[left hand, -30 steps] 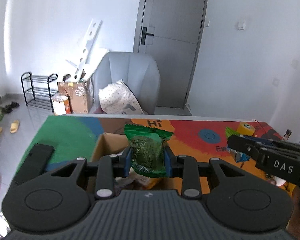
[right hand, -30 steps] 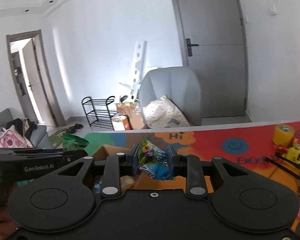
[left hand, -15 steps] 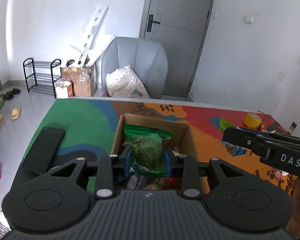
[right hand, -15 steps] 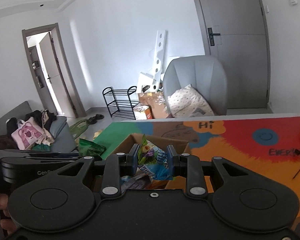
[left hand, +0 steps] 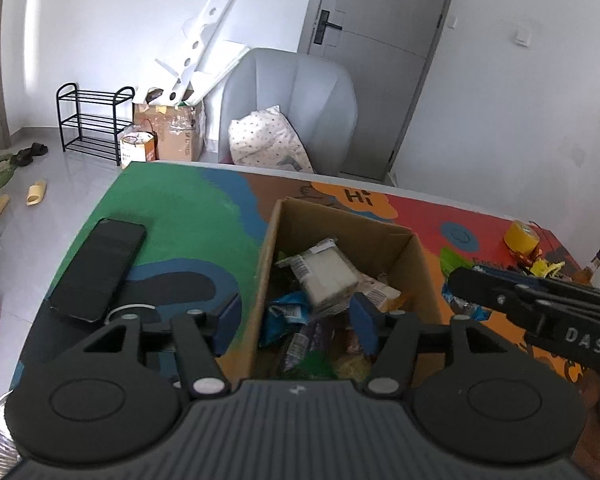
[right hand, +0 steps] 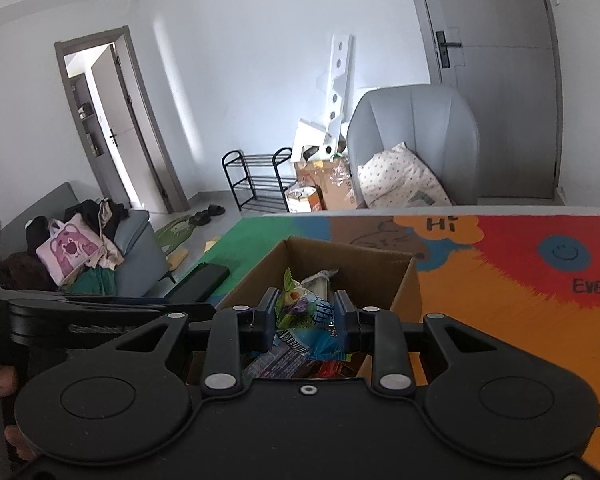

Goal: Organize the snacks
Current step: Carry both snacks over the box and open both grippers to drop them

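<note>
Since half a second ago the left gripper (left hand: 296, 320) has let go of the green snack packet: its blue pads now stand wide apart with nothing between them, one pad outside the near-left wall of the cardboard box (left hand: 380, 236), the other over the box interior. A green packet (left hand: 316, 362) shows low in the box at 6 o'clock, partly hidden behind the gripper body; whether it is the released one cannot be told.

The right gripper (right hand: 306, 318) is clenched on a blue-and-green snack bag (right hand: 300, 312), held above the near end of the open box (right hand: 404, 280). Below the bag, other wrappers are visible inside.

Box contents, left wrist view: a whitish wrapped block (left hand: 328, 270) on top near centre, a blue wrapper (left hand: 288, 310) at its 7 o'clock, further packets underneath, jumbled.

The box sits on a colourful mat (left hand: 180, 216). A black phone (left hand: 98, 270) lies flat on the green patch at 9 o'clock from the box, well apart from it. A yellow tape roll (left hand: 522, 236) sits at 3 o'clock of the box, near the mat's far right edge, with loose snack packets (left hand: 460, 300) between it and the box.
</note>
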`<state>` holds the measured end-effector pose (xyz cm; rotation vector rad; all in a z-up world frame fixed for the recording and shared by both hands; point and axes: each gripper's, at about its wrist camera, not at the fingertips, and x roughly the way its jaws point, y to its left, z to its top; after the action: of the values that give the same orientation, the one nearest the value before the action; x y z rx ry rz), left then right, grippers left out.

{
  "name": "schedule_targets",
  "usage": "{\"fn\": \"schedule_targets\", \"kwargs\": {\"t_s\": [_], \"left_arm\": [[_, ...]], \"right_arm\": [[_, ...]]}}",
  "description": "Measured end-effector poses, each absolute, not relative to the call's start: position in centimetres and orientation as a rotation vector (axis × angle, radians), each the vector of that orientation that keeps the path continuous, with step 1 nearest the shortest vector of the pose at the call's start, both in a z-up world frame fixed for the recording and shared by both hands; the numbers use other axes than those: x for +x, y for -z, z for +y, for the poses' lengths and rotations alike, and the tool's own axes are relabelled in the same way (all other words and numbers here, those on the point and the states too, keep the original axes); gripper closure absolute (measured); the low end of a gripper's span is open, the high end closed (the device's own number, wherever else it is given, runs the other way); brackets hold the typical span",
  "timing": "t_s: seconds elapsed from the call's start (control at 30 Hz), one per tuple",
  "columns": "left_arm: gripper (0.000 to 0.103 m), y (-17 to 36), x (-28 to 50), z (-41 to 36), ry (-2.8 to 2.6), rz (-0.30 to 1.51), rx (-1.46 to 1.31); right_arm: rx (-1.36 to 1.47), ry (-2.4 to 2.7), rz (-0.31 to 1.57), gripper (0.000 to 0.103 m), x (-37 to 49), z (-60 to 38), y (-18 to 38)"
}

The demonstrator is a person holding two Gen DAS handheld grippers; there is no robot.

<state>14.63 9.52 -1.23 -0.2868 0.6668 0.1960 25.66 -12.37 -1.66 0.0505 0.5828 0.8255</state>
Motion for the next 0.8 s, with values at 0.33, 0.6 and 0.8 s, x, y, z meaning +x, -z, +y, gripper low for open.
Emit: {"fn": "schedule_targets", "kwargs": {"t_s": [0.33, 0.6, 0.8], "left_arm": [[0.027, 1.4, 13.3, 11.1, -0.256, 0.639, -0.295], [0.015, 2.5, 13.2, 11.6, -0.29, 0.642, -0.318], [0.011, 2.7, 12.8, 11.6, -0.305, 0.651, -0.316]], "right_arm": [[0.032, -0.845, 0.658, 0.076, 26.2, -11.0, 3.1], [0.057, -0.812, 0.734, 0.062, 26.9, -11.7, 4.5], [0.04, -0.796, 0.705, 0.052, 26.7, -12.4, 3.9]]}}
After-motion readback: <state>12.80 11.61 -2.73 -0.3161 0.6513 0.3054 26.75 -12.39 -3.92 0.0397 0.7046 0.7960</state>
